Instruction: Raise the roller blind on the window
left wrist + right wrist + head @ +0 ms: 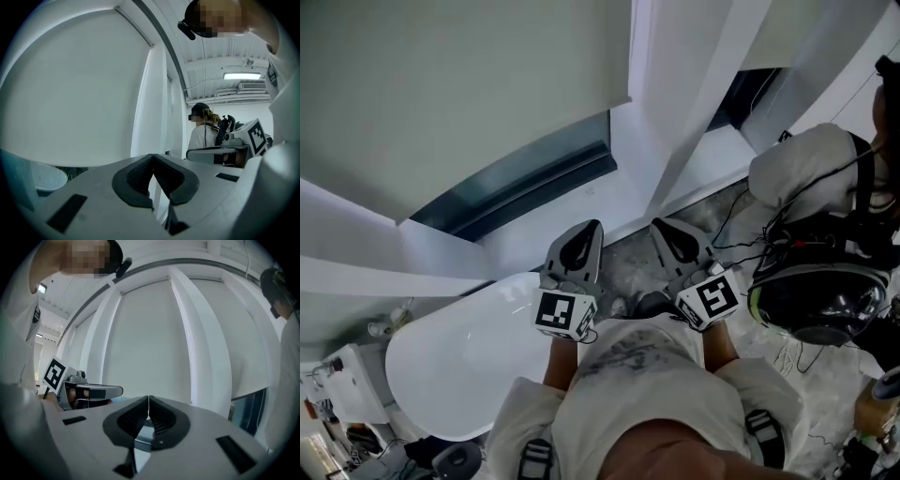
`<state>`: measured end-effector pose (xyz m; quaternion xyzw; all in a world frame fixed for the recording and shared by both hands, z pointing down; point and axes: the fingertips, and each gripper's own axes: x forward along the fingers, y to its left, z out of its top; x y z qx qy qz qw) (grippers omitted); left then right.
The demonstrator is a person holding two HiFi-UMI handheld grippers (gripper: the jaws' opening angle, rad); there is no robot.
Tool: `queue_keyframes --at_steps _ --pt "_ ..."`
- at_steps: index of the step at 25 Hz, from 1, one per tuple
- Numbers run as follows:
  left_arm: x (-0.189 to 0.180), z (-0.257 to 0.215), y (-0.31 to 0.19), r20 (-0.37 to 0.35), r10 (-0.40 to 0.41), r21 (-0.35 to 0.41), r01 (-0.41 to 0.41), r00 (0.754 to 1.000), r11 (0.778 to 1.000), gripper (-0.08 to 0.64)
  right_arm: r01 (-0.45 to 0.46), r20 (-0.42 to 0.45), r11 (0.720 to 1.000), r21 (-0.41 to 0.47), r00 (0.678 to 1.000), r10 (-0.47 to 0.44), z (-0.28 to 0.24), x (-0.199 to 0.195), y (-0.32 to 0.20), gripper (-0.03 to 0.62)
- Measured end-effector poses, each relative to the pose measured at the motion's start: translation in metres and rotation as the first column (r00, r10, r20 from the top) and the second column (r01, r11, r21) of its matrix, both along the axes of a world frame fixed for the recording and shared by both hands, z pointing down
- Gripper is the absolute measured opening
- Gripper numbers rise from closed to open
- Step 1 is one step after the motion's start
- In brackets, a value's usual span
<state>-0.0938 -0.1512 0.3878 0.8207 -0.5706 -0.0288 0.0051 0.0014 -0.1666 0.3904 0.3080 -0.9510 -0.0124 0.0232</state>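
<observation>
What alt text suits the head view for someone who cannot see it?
From above, a person holds a shut left claw and shut right claw side by side, facing a window whose roller blind hangs low.

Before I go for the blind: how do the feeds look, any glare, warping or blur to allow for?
Head view: evenly lit and sharp on the blind, soft only at the very bottom. Left gripper view: strong fisheye with dark corners, and the ceiling light is blown out. Right gripper view: same warping, bending the window frame into a curve; no glare.
</observation>
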Motion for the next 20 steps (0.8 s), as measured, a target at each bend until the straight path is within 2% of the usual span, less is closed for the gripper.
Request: queue_keyframes --at_steps 11,16,20 --pt "-0.012 0.008 -0.076 0.007 -0.009 -0.019 0.009 1.0 1.0 0.008 0.029 -0.001 0.999 -0.014 1.0 -0.029 0.009 -0.019 -0.079 0.061" --pt "-0.01 -0.005 -0.099 0.043 -0.042 -0.025 0.043 0.998 0.999 0.008 0.052 0.007 0.999 -0.001 0.999 -0.052 -0.007 -0.019 -0.1 0.061" --pt "-0.012 -0.004 -0.142 0.031 -0.051 -0.028 0.052 0.998 0.998 0.008 0.082 0.01 0.997 -0.013 0.997 -0.082 -0.004 -0.024 -0.14 0.061"
